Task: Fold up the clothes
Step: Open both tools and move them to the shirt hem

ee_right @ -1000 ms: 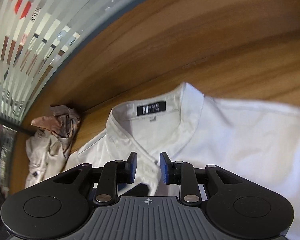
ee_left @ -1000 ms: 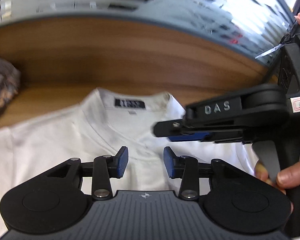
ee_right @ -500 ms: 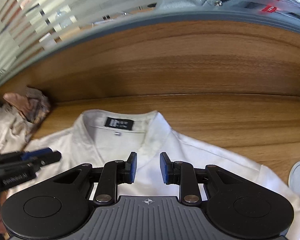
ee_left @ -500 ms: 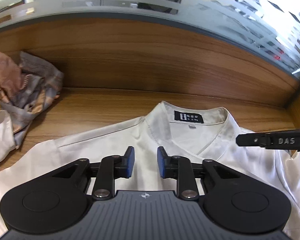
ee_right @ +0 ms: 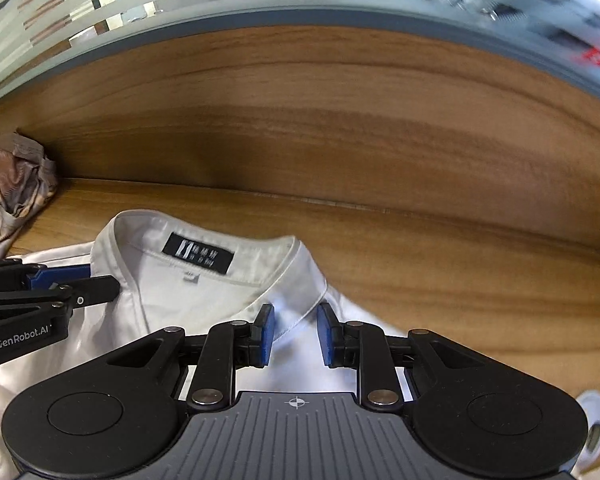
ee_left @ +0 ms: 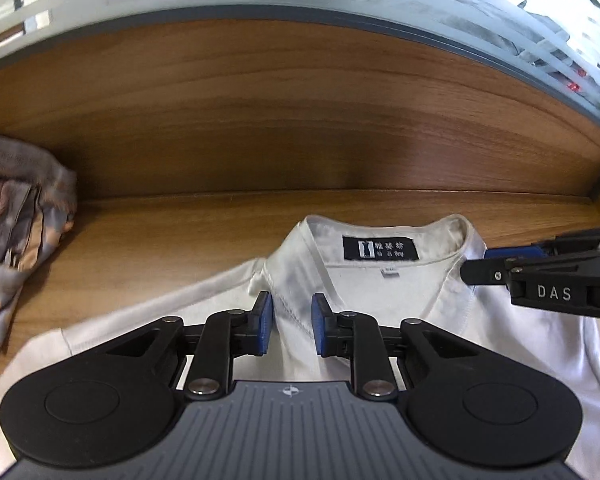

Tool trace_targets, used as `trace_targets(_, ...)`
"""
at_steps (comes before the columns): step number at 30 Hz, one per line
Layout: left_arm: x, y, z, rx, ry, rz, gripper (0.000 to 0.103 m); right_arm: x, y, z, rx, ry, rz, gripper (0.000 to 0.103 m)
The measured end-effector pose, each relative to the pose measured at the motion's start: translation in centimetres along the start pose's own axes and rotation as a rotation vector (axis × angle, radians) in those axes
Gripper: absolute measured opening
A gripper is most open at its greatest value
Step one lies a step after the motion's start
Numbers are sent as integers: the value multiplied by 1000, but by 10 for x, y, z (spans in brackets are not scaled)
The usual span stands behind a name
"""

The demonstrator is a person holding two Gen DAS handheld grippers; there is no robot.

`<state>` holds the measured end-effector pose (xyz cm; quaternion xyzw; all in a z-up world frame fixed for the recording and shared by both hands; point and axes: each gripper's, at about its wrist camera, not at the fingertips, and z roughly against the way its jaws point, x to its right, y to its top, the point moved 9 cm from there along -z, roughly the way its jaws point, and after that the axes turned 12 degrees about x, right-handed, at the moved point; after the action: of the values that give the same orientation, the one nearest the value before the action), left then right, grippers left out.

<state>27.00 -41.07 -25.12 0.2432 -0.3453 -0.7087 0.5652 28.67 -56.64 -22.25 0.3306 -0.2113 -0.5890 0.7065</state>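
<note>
A white collared shirt [ee_left: 388, 300] [ee_right: 188, 304] lies flat on the wooden table, its black neck label [ee_left: 380, 249] [ee_right: 199, 256] facing up. My left gripper [ee_left: 293, 328] is open low over the left side of the collar, whose seam runs between the blue pads. My right gripper [ee_right: 296, 334] is open over the right side of the collar, the collar edge showing between its pads. Each gripper appears side-on in the other's view, the right gripper [ee_left: 500, 268] at the collar's right and the left gripper [ee_right: 80, 284] at its left.
A crumpled brown and grey patterned garment [ee_left: 16, 204] [ee_right: 16, 180] lies at the far left against the wooden back panel [ee_left: 300, 128]. Frosted striped glass rises above that panel. A white round fitting [ee_right: 592, 412] is set in the table at the right.
Both grippers have come down and forward onto the collar, and their jaws have opened a little wider. The left now straddles the left collar seam, the right the right collar edge.
</note>
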Motion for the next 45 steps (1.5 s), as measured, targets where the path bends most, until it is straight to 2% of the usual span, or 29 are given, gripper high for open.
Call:
trace_targets(4, -2, 6, -3, -7, -17, 9, 26, 2, 7, -3, 6, -2, -4, 26)
trace_targets(6, -8, 12, 4, 3, -16, 36, 43, 4, 12, 5, 24, 16, -33, 27)
trace_targets(9, -18, 23, 24, 48, 5, 54, 55, 4, 16, 28, 44, 34, -53, 27)
trace_targets(21, -74, 27, 146, 94, 76, 81, 61, -6, 11, 148, 82, 74, -53, 28)
trace_targets(31, -122, 0, 266, 94, 181, 92, 63, -49, -42, 238, 80, 121, -26, 33)
trace_targets(36, -155, -27, 314, 71, 263, 156, 65, -79, -78, 267, 55, 170, -25, 34)
trace_targets(40, -183, -44, 330, 66, 298, 164, 65, -102, -107, 284, 37, 180, -41, 34)
trace_targets(45, -218, -53, 326, 69, 265, 129, 65, -131, -142, 296, 39, 130, -83, 34)
